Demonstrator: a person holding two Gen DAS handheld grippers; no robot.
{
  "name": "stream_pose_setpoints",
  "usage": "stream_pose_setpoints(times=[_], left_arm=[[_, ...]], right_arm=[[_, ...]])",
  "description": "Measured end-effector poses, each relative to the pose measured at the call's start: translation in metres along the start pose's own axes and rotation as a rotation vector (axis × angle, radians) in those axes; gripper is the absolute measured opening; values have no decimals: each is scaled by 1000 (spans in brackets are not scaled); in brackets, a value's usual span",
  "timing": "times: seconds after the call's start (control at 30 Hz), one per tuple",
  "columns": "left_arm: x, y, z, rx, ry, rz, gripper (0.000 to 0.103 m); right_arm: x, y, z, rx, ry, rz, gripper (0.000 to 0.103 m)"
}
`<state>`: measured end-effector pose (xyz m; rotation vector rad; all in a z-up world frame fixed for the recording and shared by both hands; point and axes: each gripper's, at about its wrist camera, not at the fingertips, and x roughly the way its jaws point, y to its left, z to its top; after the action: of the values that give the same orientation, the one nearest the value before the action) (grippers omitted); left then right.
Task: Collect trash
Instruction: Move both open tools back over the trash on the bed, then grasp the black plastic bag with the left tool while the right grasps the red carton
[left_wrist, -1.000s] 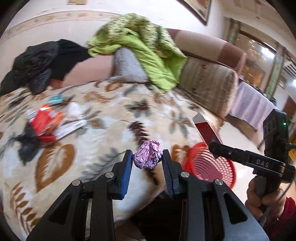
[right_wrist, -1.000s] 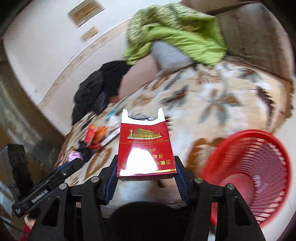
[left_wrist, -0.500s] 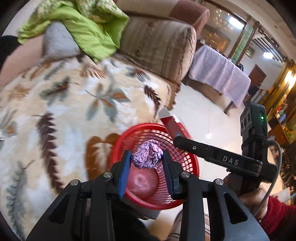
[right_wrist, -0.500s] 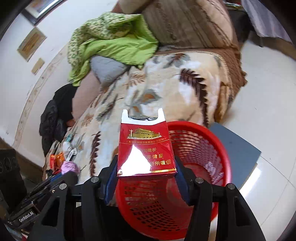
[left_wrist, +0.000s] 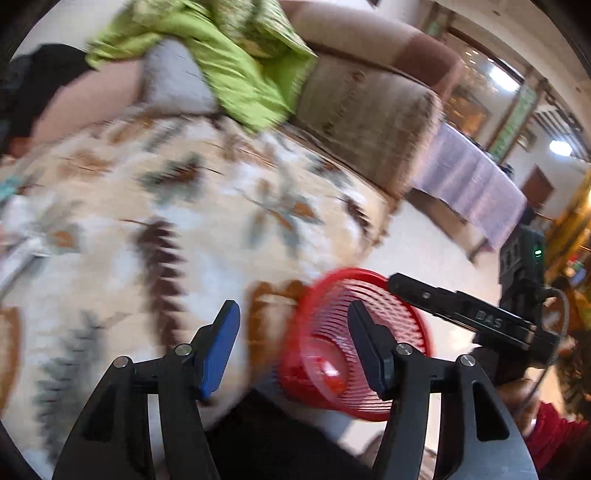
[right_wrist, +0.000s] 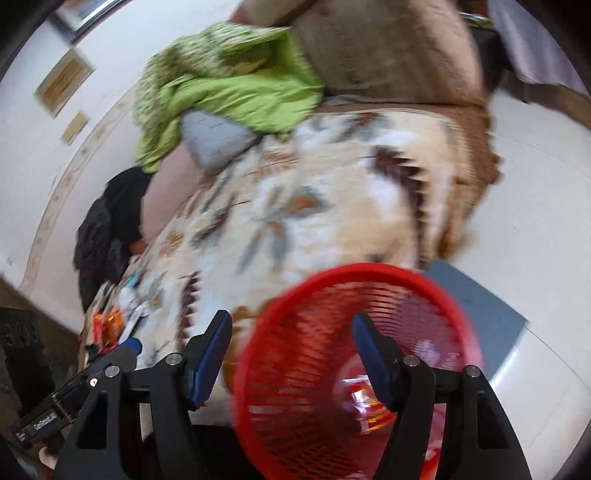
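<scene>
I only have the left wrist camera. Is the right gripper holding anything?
Observer: No. The right gripper has just been opening; its jaws stand apart with nothing between them.
Operator: What's on the floor by the basket?
Observer: A grey-blue mat lies behind the red basket. I can't tell whether the basket stands on it.
Operator: Any trash on the blanket?
Observer: Yes, orange wrappers lie at the far end of the blanket.
</scene>
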<state>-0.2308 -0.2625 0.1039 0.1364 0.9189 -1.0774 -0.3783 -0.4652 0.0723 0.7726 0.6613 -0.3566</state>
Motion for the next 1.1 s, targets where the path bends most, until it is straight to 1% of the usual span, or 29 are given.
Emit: stream_pose_setpoints(times=[0.1, 0.17, 0.2, 0.3, 0.33, 0.4, 0.47, 0.5, 0.57, 0.6, 0.63, 0.67, 0.7, 0.73, 0.77, 0.87, 1.0, 1.1], left_arm=[[-28, 33, -1, -24, -65, 82, 60], [-47, 57, -3, -55, -114, 131, 65], [-58, 71, -5, -74, -136, 161, 66], [-85, 111, -14, -105, -189, 281, 66], [-92, 122, -17, -112, -200, 310, 66], [-111, 147, -24, -133, -239, 386, 66], [-129, 173, -31, -163, -270, 447, 67], [-138, 188, -34, -181, -288, 486, 67], [-151, 215, -42, -198, -309, 574, 75], [-154, 231, -47, -210, -303, 629, 75], [-156, 245, -51, -233, -289, 663, 75], [-157, 260, -54, -264, -265, 675, 75], [-158, 274, -57, -295, -239, 656, 75], [-156, 285, -59, -317, -218, 634, 75], [-152, 293, -58, -330, -194, 628, 75], [-135, 308, -58, -347, -125, 604, 78], [-111, 318, -57, -346, -63, 658, 79], [-102, 323, -53, -346, -59, 704, 79]], right_arm=[[24, 49, -3, -84, 47, 65, 72], [41, 86, -9, -148, 80, 106, 72], [49, 103, -12, -178, 91, 123, 72], [71, 149, -19, -238, 113, 163, 72], [81, 167, -21, -256, 120, 177, 72], [97, 191, -24, -276, 129, 189, 72], [117, 220, -32, -295, 135, 195, 72], [124, 227, -34, -306, 136, 193, 72], [140, 243, -45, -334, 146, 190, 72], [146, 247, -51, -349, 151, 193, 72], [151, 250, -59, -372, 159, 191, 72], [158, 253, -66, -398, 180, 172, 72], [162, 253, -67, -393, 201, 166, 72], [165, 251, -67, -363, 218, 194, 72], [167, 251, -67, -353, 220, 205, 72], [171, 255, -66, -357, 221, 204, 72], [176, 258, -65, -366, 240, 228, 72], [179, 264, -63, -359, 259, 273, 72]])
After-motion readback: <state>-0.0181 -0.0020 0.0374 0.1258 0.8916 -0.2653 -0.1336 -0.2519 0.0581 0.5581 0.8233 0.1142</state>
